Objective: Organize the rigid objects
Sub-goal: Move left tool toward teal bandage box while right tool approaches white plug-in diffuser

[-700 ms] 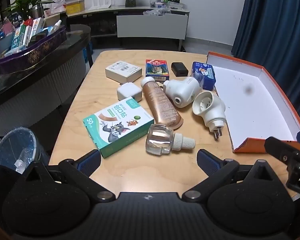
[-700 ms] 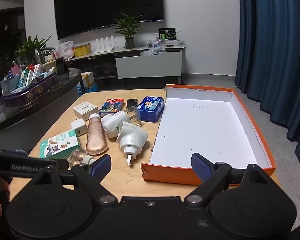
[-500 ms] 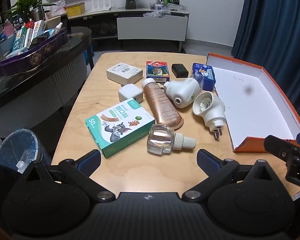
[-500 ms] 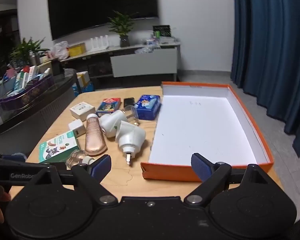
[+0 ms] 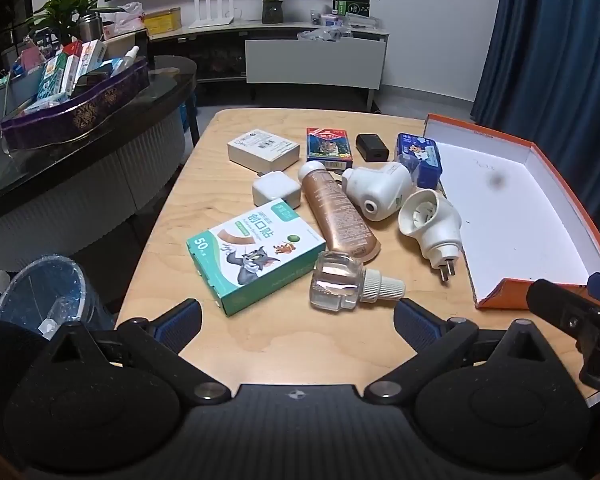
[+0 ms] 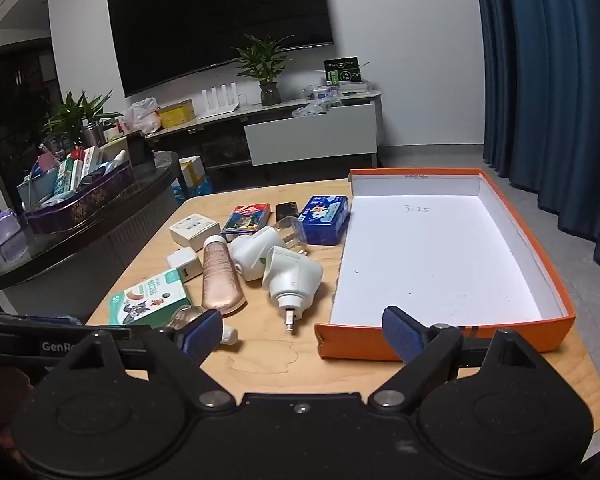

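An empty orange box (image 5: pixel 516 216) with a white inside lies on the right of the wooden table (image 5: pixel 220 184); it also shows in the right wrist view (image 6: pixel 444 256). Left of it lie a clear bottle (image 5: pixel 340 282), a green plaster box (image 5: pixel 256 254), a copper tube (image 5: pixel 338 212), two white plug-in diffusers (image 5: pixel 430 224) (image 5: pixel 380 190), a blue tin (image 5: pixel 420 154), a white charger (image 5: pixel 276 190) and small boxes. My left gripper (image 5: pixel 298 320) is open and empty, just short of the clear bottle. My right gripper (image 6: pixel 304 330) is open and empty at the box's near left corner.
A dark counter (image 5: pixel 80 120) with a purple tray of packets stands to the left. A bin with a blue liner (image 5: pixel 48 296) stands on the floor by the table's left edge. Blue curtains (image 6: pixel 560 80) hang on the right. A TV console (image 6: pixel 300 132) is behind.
Both views have shifted slightly; the right gripper's view has tilted and drifted a little to the left. The objects on the table have not moved. Both grippers remain open.
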Demonstrator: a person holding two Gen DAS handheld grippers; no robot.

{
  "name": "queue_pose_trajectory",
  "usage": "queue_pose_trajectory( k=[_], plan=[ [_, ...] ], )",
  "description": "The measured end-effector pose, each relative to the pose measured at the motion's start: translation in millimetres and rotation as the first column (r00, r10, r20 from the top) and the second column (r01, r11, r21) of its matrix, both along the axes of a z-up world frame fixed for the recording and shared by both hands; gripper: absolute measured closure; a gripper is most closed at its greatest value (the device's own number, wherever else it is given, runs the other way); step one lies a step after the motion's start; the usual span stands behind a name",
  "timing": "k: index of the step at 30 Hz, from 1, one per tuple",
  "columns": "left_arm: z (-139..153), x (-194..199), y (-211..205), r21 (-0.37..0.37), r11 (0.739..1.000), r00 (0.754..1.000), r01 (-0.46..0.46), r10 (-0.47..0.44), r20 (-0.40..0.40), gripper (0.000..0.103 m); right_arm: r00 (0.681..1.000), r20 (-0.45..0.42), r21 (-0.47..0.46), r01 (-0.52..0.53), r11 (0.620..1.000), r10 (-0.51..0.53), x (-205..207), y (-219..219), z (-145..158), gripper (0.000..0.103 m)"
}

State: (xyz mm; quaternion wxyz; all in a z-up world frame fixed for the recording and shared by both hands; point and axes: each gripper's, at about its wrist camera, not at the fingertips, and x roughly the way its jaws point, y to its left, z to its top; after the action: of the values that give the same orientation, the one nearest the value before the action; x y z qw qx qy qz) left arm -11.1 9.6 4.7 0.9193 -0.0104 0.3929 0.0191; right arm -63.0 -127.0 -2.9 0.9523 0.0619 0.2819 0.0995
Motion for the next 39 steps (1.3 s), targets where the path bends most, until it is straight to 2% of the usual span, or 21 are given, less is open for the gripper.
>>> queue_pose_trajectory(
  k=[10,22,39],
  plan=[
    [-0.1,-0.5,1.0,0.004,1.0,1.0,-0.008,0.008,0.009,0.0,1.0,0.01,-0.055,-0.009,0.998,0.01,-1.2,7.8,0.5,0.001],
    [-3.6,3.3,9.9,-0.015,1.0,1.0,-0.026,0.026,0.009,0.0,1.0,-0.011,-0.055,-0.017,0.998,0.016,5.0,10.0,-2.2,0.001],
    [-22.9,24.7,37.1,-0.075,0.993,0.995,-0.087,0.084,-0.047,0.0,0.995,-0.085,-0.053,-0.059,0.997,0.055,32.4,21.6,-22.2,0.001]
  ],
)
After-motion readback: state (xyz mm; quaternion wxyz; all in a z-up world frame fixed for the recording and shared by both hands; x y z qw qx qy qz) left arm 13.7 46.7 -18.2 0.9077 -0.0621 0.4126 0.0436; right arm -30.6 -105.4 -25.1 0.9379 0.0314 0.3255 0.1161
